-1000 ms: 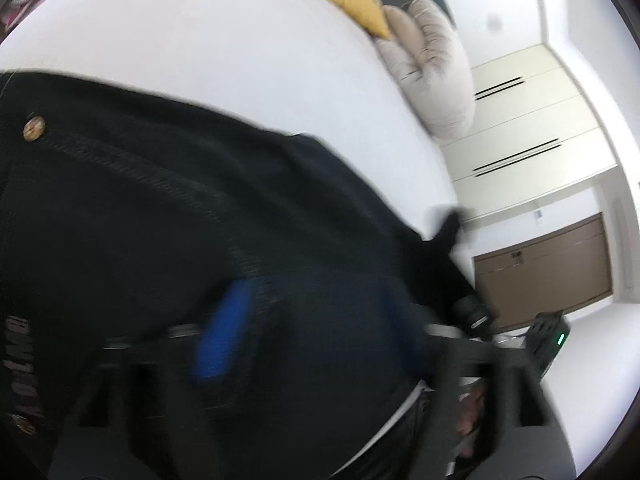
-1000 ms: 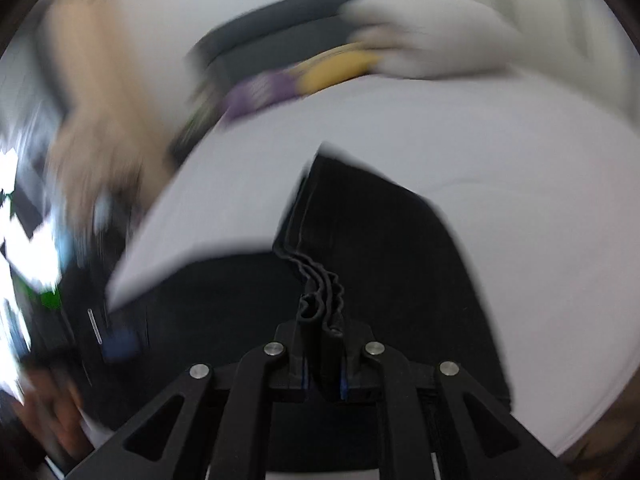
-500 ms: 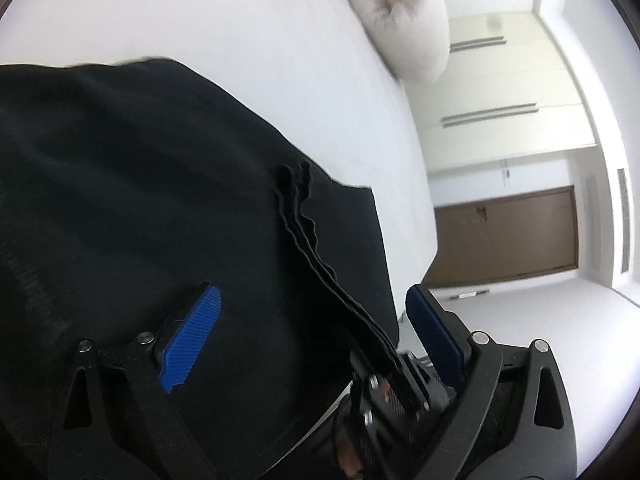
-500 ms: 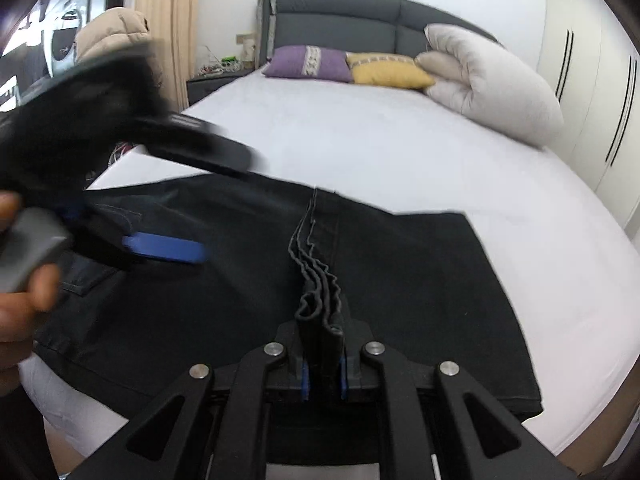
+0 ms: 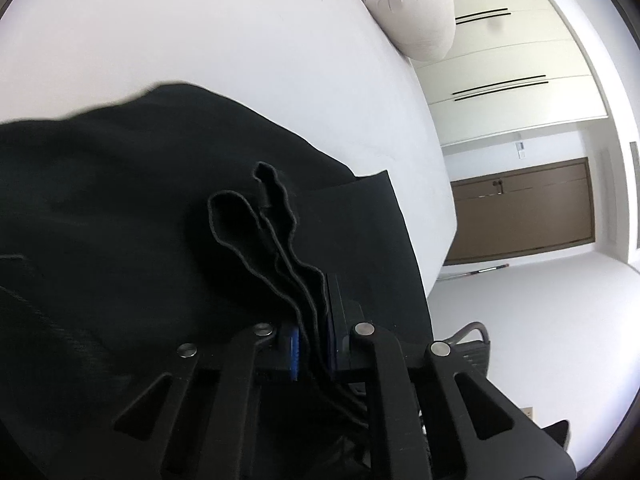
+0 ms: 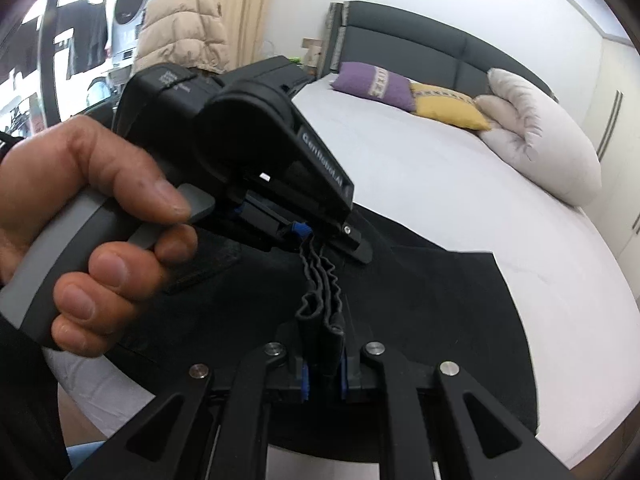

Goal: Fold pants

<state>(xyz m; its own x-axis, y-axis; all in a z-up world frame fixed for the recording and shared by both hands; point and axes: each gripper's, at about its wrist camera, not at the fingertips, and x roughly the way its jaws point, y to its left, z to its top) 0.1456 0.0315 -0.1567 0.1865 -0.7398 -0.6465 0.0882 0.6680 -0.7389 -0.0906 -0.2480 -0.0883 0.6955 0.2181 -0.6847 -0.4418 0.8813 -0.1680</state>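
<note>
Black pants [image 6: 420,304] lie spread on a white bed [image 6: 420,168]; they also show in the left wrist view [image 5: 120,208]. My right gripper [image 6: 323,376] is shut on a bunched stack of the pants' hem edges [image 6: 320,292]. My left gripper [image 5: 312,348] is shut on the same bunched hem [image 5: 280,248], a little further along it. In the right wrist view the left gripper [image 6: 316,236] is held in a hand and pinches the hem just ahead of the right gripper.
A rolled white duvet [image 6: 540,140], a yellow pillow [image 6: 448,104] and a purple pillow [image 6: 372,84] lie at the grey headboard [image 6: 420,48]. White wardrobes [image 5: 512,64] and a brown door [image 5: 520,208] stand beyond the bed's edge. A beige jacket [image 6: 180,28] hangs at the left.
My left gripper moved over to the hem held by the right gripper and closed on it. The right gripper kept its hold.
</note>
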